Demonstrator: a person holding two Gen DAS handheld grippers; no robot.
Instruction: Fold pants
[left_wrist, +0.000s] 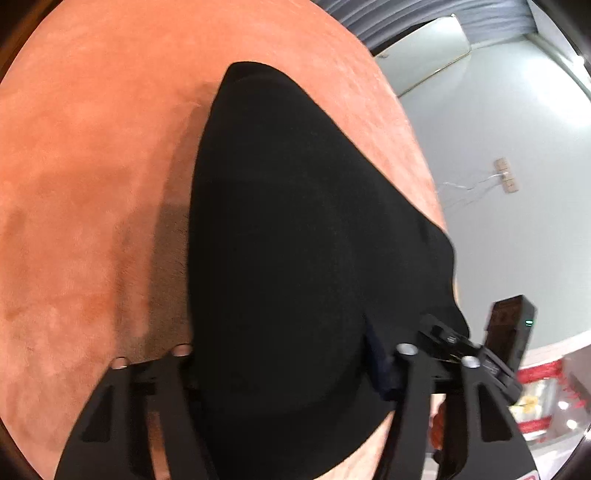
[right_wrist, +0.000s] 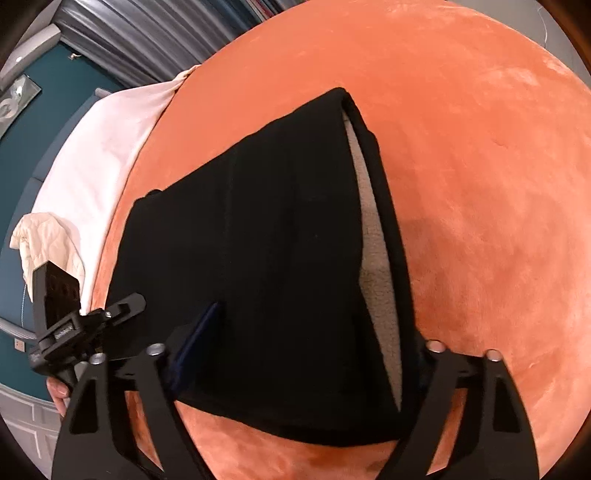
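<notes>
Both tongs (left_wrist: 291, 354) (right_wrist: 295, 350) straddle the near edge of the black pants (left_wrist: 303, 221)

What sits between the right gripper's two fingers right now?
The near edge of the black pants, filling the right gripper on the orange cover; the right wrist view shows it.

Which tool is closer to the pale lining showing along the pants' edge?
Right. The right tool straddles the pants, with one finger beside the lining. The left tool sits at the pants' opposite edge.
</notes>
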